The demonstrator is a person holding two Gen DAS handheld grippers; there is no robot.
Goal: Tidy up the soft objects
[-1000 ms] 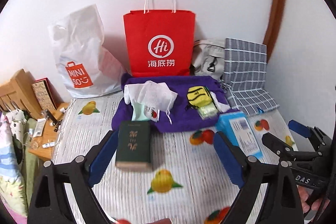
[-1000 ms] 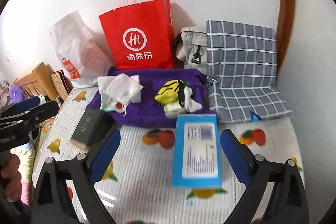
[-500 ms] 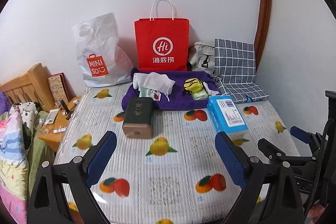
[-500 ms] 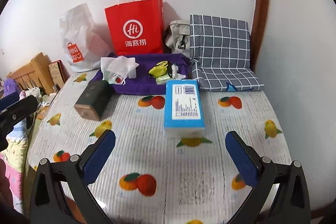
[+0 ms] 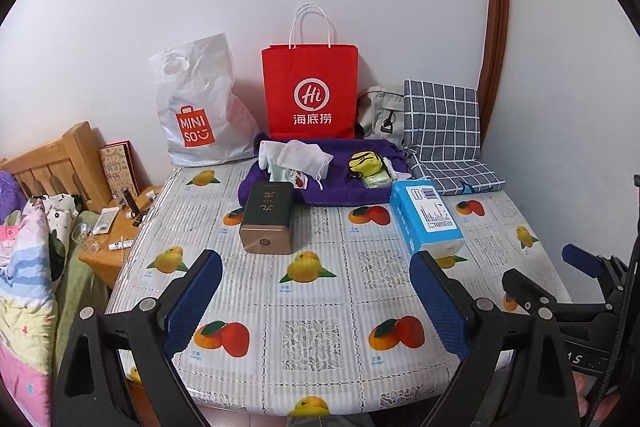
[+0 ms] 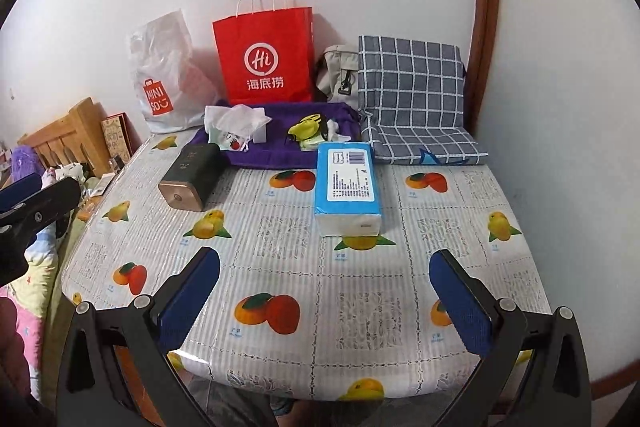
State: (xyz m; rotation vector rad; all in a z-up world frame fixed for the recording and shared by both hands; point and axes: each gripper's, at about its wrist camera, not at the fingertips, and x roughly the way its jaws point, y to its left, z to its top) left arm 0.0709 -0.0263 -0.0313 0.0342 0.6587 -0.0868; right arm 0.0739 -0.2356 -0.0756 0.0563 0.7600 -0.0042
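Observation:
A purple cloth lies at the back of the table. On it rest a white mesh pouch and a small yellow bag. A blue tissue pack and a dark green box lie in front of the cloth. My left gripper is open and empty over the table's front. My right gripper is open and empty over the front edge; it also shows in the left wrist view.
A red paper bag, a white Miniso bag, a grey bag and a checked cushion stand against the wall. A wooden bedside stand with small items and bedding are at the left.
Both grippers have pulled back from the objects toward the table's front edge, still open and empty. The objects have not moved.

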